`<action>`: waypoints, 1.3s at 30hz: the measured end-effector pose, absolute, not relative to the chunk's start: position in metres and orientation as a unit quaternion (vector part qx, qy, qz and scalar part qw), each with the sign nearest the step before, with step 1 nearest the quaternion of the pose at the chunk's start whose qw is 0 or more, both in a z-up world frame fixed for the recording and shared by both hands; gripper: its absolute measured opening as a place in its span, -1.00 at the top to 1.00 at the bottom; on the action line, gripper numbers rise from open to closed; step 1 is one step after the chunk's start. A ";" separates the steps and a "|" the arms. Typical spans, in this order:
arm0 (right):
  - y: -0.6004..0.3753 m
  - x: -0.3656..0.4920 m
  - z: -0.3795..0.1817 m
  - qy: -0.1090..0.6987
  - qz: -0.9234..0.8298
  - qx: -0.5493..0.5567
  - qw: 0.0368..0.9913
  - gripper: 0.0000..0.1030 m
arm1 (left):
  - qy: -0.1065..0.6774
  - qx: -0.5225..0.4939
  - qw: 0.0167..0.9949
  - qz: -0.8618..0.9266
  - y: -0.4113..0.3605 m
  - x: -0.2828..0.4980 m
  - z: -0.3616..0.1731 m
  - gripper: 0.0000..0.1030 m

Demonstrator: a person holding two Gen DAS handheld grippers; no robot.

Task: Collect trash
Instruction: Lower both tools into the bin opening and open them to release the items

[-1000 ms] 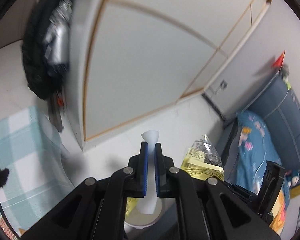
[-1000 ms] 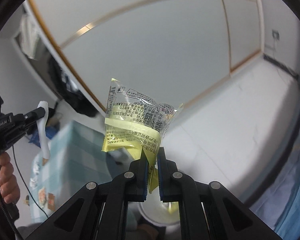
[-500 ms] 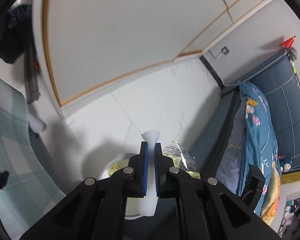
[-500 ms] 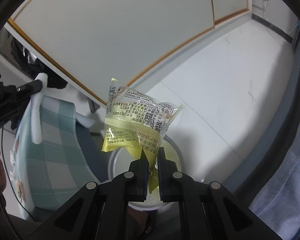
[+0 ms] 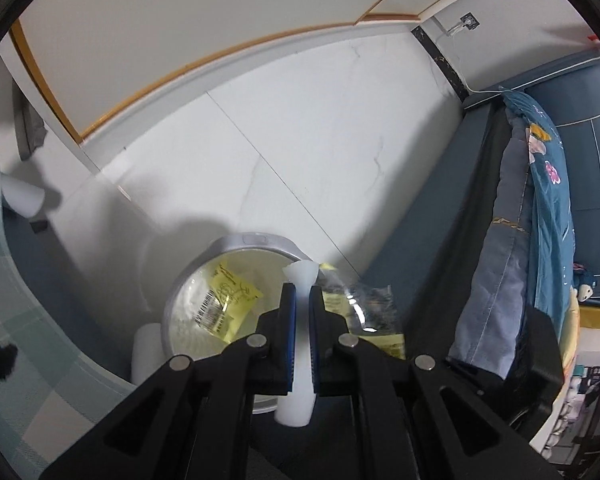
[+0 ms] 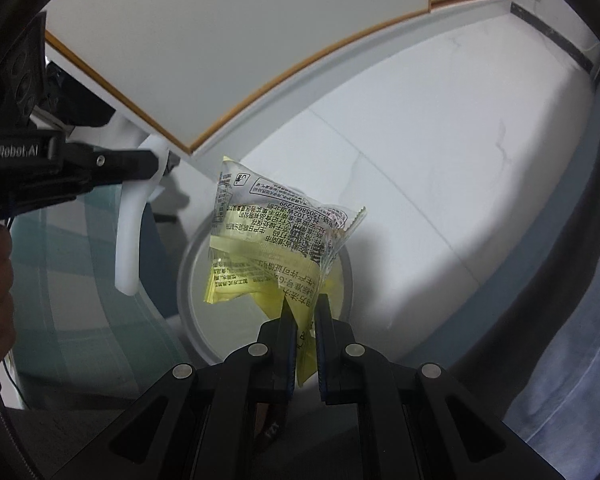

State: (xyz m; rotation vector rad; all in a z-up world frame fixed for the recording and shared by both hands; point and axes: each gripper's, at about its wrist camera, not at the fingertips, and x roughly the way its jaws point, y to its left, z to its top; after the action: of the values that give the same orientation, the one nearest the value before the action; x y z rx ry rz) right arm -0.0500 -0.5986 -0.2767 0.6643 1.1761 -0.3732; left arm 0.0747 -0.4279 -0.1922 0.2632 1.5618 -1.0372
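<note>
My left gripper [image 5: 302, 300] is shut on a white foam strip [image 5: 298, 368] that hangs down between the fingers. It is held above the open round trash bin [image 5: 256, 239], which has a yellow wrapper [image 5: 228, 300] inside. My right gripper [image 6: 303, 320] is shut on a yellow and clear printed snack wrapper [image 6: 276, 252], held over the same bin [image 6: 188, 280]. The left gripper [image 6: 100, 164] with its foam strip [image 6: 129, 240] shows at the left of the right wrist view. The right gripper's wrapper [image 5: 360, 308] shows in the left wrist view.
The bin stands on a white tiled floor [image 5: 320, 140]. A table with a teal checked cloth [image 5: 4, 352] is to the left. A dark blue sofa with a blue blanket [image 5: 540, 220] is to the right. A white cabinet front [image 6: 220, 40] is behind.
Both grippers have tilted downward and moved over the bin, which now sits under the foam strip and the wrapper. Both stay shut on their items.
</note>
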 end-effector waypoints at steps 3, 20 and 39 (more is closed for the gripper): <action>-0.597 -0.047 -0.282 0.551 -0.165 0.306 0.759 0.86 | 0.675 0.123 0.581 -0.439 -0.430 0.074 -0.199 0.96; -0.591 -0.025 -0.304 0.586 -0.146 0.314 0.732 0.52 | 0.728 0.091 0.552 -0.396 -0.425 0.081 -0.227 0.69; -0.602 -0.047 -0.266 0.534 -0.155 0.339 0.759 0.18 | 0.605 0.110 0.694 -0.375 -0.399 0.097 -0.149 0.33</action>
State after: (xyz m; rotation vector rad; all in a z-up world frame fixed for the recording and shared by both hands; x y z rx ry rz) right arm -0.0470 -0.6020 -0.2655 0.7384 1.1638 -0.3375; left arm 0.0966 -0.3994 -0.1486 0.2457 1.3503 -0.8367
